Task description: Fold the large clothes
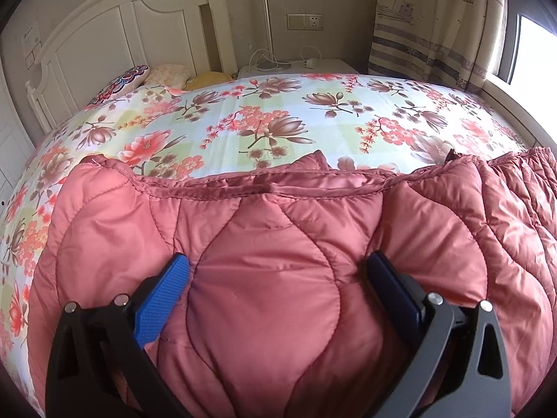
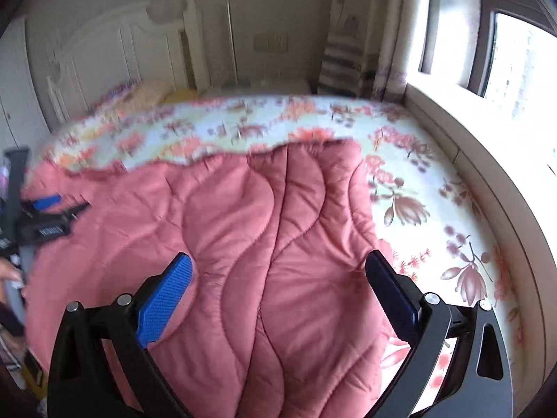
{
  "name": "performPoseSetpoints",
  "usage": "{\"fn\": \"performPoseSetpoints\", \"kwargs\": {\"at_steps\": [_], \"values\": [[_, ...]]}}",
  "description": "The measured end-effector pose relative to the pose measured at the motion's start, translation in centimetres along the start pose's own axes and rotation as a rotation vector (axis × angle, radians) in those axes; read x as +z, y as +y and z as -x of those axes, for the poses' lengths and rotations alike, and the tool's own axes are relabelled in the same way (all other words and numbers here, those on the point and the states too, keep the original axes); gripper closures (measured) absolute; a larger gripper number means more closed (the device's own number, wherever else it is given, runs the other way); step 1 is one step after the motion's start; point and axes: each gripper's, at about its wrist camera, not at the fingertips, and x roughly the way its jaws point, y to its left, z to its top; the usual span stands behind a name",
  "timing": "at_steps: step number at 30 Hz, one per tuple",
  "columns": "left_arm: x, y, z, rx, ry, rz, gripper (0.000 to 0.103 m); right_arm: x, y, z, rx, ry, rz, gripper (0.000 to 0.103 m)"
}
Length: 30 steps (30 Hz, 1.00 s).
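Observation:
A pink quilted padded garment (image 1: 271, 244) lies spread on the floral bed sheet (image 1: 264, 118), its stitched edge running across the middle of the left wrist view. My left gripper (image 1: 278, 264) is open just above it, with nothing between its blue pads. The garment also fills the right wrist view (image 2: 243, 244), which is blurred. My right gripper (image 2: 278, 264) is open over the garment's right part, holding nothing. The left gripper also shows at the left edge of the right wrist view (image 2: 52, 209).
A white headboard (image 1: 115, 35) and pillows (image 1: 163, 76) stand at the bed's far end. A nightstand with a lamp pole (image 1: 264, 24) is beside them. A curtain (image 1: 435, 21) and window sill (image 2: 487, 146) run along the bed's right side.

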Motion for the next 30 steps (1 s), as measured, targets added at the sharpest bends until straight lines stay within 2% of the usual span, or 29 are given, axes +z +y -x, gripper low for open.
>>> {"fn": "performPoseSetpoints", "kwargs": {"at_steps": [2, 4, 5, 7, 9, 11, 15, 16, 18, 20, 21, 22, 24, 25, 27, 28, 30], "values": [[0.0, 0.0, 0.0, -0.001, -0.001, 0.0, 0.002, -0.4, -0.3, 0.7, -0.026, -0.016, -0.006, 0.008], [0.0, 0.0, 0.1, -0.002, -0.003, 0.001, 0.002, -1.5, -0.4, -1.0, -0.07, 0.049, 0.027, 0.007], [-0.1, 0.0, 0.0, -0.003, -0.004, 0.001, 0.002, -2.3, -0.8, -2.6, -0.049, 0.103, 0.03, 0.006], [-0.1, 0.1, 0.1, -0.002, -0.006, 0.002, 0.002, -2.6, -2.4, -3.1, 0.028, 0.121, -0.066, 0.006], [-0.1, 0.1, 0.0, -0.001, -0.001, 0.001, 0.002, -1.7, -2.9, -2.2, -0.018, 0.148, -0.08, 0.006], [0.0, 0.0, 0.0, 0.0, 0.001, 0.001, 0.002, -0.4, -2.5, -0.4, -0.066, 0.098, -0.069, 0.006], [0.0, 0.1, 0.0, -0.001, -0.001, 0.002, 0.002, 2.9, -0.4, 1.1, -0.048, -0.002, 0.01, 0.006], [0.0, 0.1, 0.0, -0.002, -0.001, 0.002, 0.002, 3.8, 0.4, 0.7, -0.029, -0.011, 0.04, 0.006], [0.0, 0.1, 0.0, -0.003, 0.0, 0.003, 0.002, 5.3, 1.3, -1.2, 0.062, 0.007, 0.05, 0.006], [-0.1, 0.1, 0.0, -0.001, 0.001, 0.002, 0.002, 6.3, 2.3, -3.6, 0.115, 0.057, 0.047, 0.006], [0.0, 0.1, 0.0, -0.003, 0.001, 0.003, 0.002, 6.6, 2.7, -4.8, 0.109, 0.081, 0.047, 0.006], [0.0, 0.1, 0.0, -0.003, 0.0, 0.004, 0.002, 6.9, 2.9, -6.3, 0.063, 0.097, 0.059, 0.006], [0.0, 0.1, 0.0, -0.007, -0.001, 0.006, 0.002, 6.5, 2.2, -8.9, -0.114, 0.101, 0.125, 0.005], [0.0, 0.1, 0.1, -0.016, -0.005, 0.009, 0.002, 5.8, 1.1, -10.5, -0.174, 0.143, 0.107, 0.005], [-0.1, 0.1, 0.1, -0.019, -0.007, 0.012, 0.002, 5.1, -2.4, -11.2, -0.028, 0.189, -0.082, 0.005], [-0.1, 0.1, 0.1, -0.02, -0.008, 0.012, 0.002, 4.9, -3.7, -10.9, 0.007, 0.193, -0.156, 0.005], [-0.1, 0.1, 0.0, -0.017, -0.005, 0.009, 0.002, 4.7, -4.6, -10.1, 0.008, 0.208, -0.196, 0.005]]}}
